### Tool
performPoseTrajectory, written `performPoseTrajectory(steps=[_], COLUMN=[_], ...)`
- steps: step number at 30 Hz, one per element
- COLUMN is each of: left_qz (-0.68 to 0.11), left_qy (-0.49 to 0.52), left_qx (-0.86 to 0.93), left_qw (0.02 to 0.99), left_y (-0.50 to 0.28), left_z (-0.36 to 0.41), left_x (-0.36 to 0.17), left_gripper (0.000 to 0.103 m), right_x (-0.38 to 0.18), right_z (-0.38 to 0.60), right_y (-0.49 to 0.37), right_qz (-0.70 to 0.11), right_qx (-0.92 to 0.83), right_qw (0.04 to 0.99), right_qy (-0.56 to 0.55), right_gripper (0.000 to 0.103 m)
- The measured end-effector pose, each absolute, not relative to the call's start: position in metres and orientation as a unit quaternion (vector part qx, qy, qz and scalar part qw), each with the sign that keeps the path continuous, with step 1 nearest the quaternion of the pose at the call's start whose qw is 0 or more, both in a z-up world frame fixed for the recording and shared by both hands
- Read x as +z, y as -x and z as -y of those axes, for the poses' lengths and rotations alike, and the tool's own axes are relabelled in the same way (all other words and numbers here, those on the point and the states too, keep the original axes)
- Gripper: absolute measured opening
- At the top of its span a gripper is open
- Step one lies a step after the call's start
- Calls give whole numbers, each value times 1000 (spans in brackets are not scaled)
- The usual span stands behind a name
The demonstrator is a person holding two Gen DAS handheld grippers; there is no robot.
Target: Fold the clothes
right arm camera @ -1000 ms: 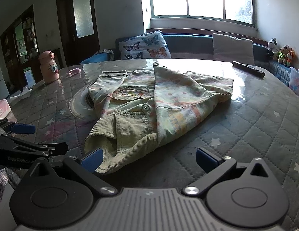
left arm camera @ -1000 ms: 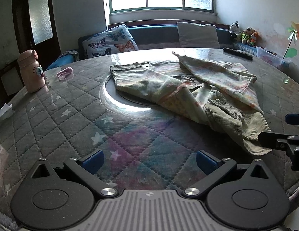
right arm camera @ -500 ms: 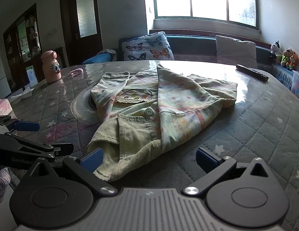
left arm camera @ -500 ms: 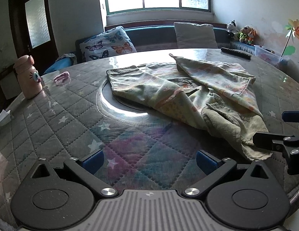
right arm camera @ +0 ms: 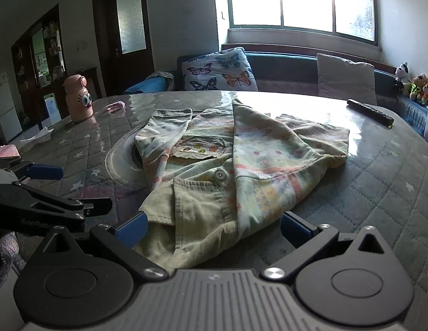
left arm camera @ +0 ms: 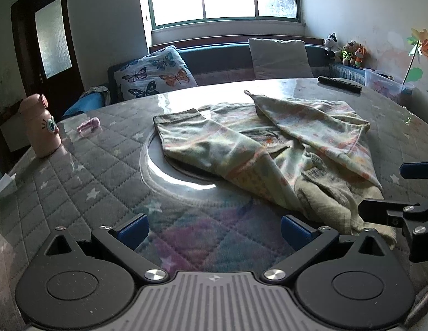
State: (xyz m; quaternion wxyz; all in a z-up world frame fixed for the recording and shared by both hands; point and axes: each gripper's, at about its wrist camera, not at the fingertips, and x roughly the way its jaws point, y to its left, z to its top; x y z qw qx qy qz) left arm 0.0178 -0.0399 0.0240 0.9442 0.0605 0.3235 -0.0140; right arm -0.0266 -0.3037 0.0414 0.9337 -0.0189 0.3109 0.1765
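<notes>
I am holding my left gripper point(left arm camera: 214, 227) with its jaws spread wide over bare quilted table cover point(left arm camera: 84, 176) at the bottom of the frame, gripping nothing. My right gripper point(right arm camera: 212, 227) is also gaping wide, its blue pads flanking the near hem of the pale patterned garment point(right arm camera: 236, 160), which is lying rumpled across the centre of the frame.

Bright daylight pours through the big window point(right arm camera: 302, 2) on the far wall and glares off the round table point(left arm camera: 76, 171) with its quilted star cover. Under the window runs a dark blue bench point(right arm camera: 285, 67) with a butterfly pillow point(right arm camera: 218, 69) and a plain grey cushion point(right arm camera: 346, 75). Dark wooden door point(right arm camera: 122, 30) with frosted glass sits left, plus white walls.
</notes>
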Motion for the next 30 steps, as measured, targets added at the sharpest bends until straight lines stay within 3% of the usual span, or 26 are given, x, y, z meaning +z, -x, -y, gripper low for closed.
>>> performPoseTrajectory(steps=[22, 24, 30], left_qz=[-315, -316, -330], left_qy=[-74, -75, -65], left_qx=[-24, -25, -21], left_qw=[946, 946, 941], left_y=[-92, -100, -126], left_z=[59, 62, 63], left_x=[43, 43, 38], left_gripper=[102, 100, 80], right_x=[44, 44, 49], right_z=[307, 307, 312], right_y=[-24, -28, -48], right_qz=[-317, -316, -314], right_qx=[167, 165, 157], right_qw=[933, 933, 935], right_qy=[43, 47, 55], right_gripper=[103, 103, 100])
